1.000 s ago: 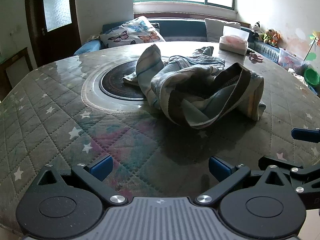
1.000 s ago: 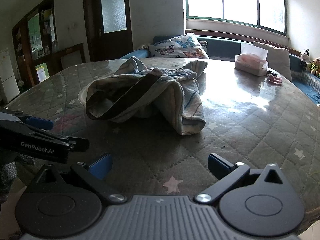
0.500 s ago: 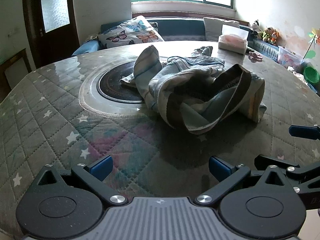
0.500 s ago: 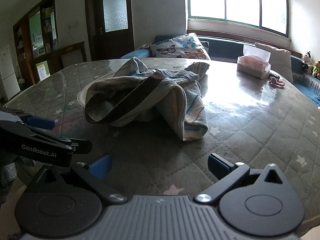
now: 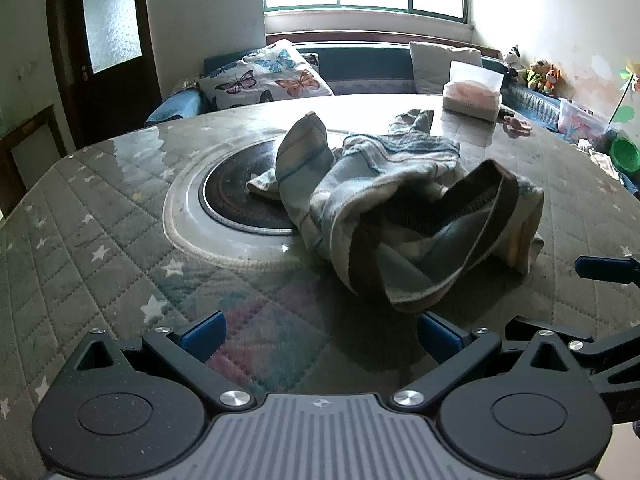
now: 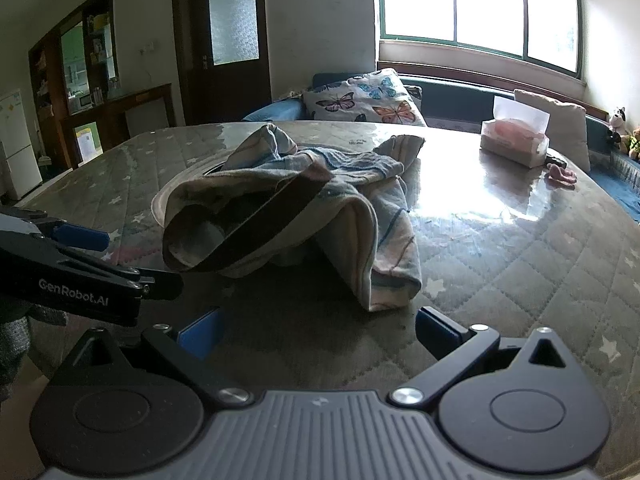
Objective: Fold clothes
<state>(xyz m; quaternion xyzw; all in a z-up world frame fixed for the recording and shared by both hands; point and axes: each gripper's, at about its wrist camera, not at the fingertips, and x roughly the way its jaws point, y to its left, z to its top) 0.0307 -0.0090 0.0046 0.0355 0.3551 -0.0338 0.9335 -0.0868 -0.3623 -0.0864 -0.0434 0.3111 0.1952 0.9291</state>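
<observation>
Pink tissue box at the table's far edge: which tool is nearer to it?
Right. The right tool faces the pink tissue box across the table; the left tool sits farther left.

A crumpled pair of pale shorts (image 5: 404,204) with faint blue and pink stripes lies in an unfolded heap near the middle of the table, its dark brown waistband (image 5: 486,208) gaping open toward the cameras. One leg stands up in a soft peak over the round dark inset in the tabletop; from the right wrist view, another fold of the shorts (image 6: 372,240) drapes down toward the near edge.
</observation>
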